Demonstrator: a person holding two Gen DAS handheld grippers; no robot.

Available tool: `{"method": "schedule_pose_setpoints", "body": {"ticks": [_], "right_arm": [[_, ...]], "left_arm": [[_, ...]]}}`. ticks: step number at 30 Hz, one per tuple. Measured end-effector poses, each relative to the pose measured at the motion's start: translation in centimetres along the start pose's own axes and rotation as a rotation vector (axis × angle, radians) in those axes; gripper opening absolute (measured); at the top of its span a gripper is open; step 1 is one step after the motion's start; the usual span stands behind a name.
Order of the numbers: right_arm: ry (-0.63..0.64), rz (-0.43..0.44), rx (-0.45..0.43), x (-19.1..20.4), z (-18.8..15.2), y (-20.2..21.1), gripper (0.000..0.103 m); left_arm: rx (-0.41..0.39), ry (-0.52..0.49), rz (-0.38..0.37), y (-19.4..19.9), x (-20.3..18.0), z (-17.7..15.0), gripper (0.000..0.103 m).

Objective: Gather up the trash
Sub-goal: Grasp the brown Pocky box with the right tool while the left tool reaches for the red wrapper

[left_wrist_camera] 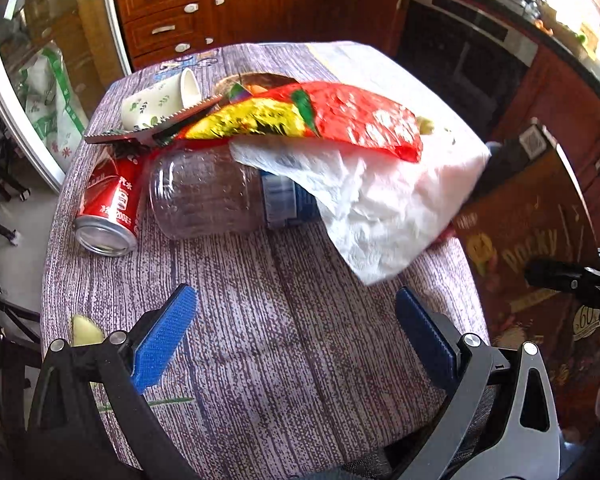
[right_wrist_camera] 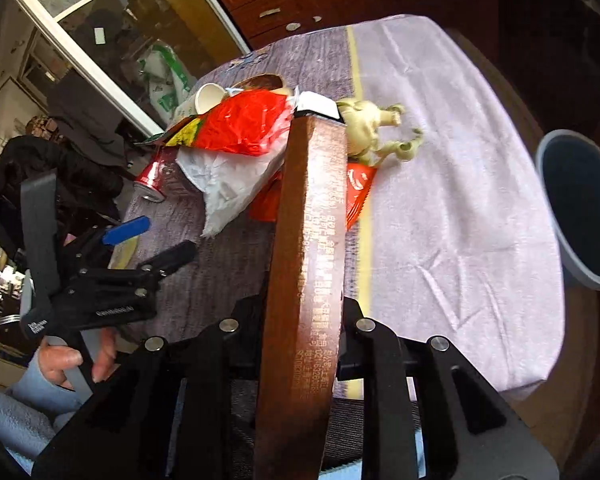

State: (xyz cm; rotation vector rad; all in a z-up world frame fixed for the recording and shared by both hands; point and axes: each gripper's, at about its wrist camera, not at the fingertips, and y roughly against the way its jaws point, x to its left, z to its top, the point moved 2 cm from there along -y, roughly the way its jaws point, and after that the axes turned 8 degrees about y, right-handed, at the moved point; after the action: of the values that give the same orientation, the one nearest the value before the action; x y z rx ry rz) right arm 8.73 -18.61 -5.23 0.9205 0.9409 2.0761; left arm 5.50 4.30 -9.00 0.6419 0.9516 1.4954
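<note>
A trash pile lies on the cloth-covered table: a paper cup on its side, a red can, a clear plastic bottle, a red-and-yellow snack bag and a white paper towel. My left gripper hangs open over bare cloth in front of the pile, its blue pads empty. My right gripper is shut on a brown Pocky box, held edge-on above the table. That box shows at the right of the left wrist view.
A grey bin stands off the table's right edge. A pale ginger-like root and a red wrapper lie behind the box. A yellowish scrap sits near the left edge. Wooden cabinets and a glass door stand beyond.
</note>
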Motion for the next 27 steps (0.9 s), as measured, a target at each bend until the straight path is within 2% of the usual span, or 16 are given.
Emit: {"method": "schedule_pose_setpoints", "body": {"ticks": [2,4,6,9,13,15,19,22,24,27], "right_arm": [[-0.016,-0.039,-0.009,-1.0,-0.1,0.5,0.021],[-0.037,-0.066,-0.02,-1.8,-0.1,0.8,0.021],[-0.046,-0.082,-0.037,-2.3,0.1,1.3,0.021],[-0.047,-0.099,-0.05,-2.8,0.3,1.7,0.021],[-0.076,-0.089,-0.063,-3.7,0.2,2.1,0.021],[-0.103,-0.08,-0.065,-4.2,0.1,2.2,0.021],[-0.136,-0.067,-0.069,-5.1,-0.6,2.6,0.021],[-0.157,-0.051,-0.065,-5.3,-0.7,2.4,0.021],[-0.163,-0.04,-0.058,-5.3,-0.8,2.4,0.021],[-0.156,-0.037,-0.052,-5.1,-1.0,2.6,0.021]], "left_arm": [[0.001,-0.009,-0.015,0.1,-0.4,0.2,0.1],[-0.006,-0.052,0.009,0.0,-1.0,0.9,0.1],[-0.043,-0.066,0.037,0.7,-0.9,2.4,0.1],[-0.102,-0.093,0.034,2.0,-0.1,5.0,0.1],[-0.169,-0.239,0.068,2.5,-1.3,6.9,0.098],[-0.145,-0.335,0.107,1.5,-2.2,7.4,0.085],[-0.096,-0.417,0.129,0.2,-2.0,7.4,0.08],[-0.056,-0.432,0.136,-1.1,-1.7,6.6,0.079],[-0.051,-0.443,0.16,-1.9,-1.8,6.4,0.079],[-0.045,-0.421,0.157,-2.5,-1.8,6.8,0.079]]}}
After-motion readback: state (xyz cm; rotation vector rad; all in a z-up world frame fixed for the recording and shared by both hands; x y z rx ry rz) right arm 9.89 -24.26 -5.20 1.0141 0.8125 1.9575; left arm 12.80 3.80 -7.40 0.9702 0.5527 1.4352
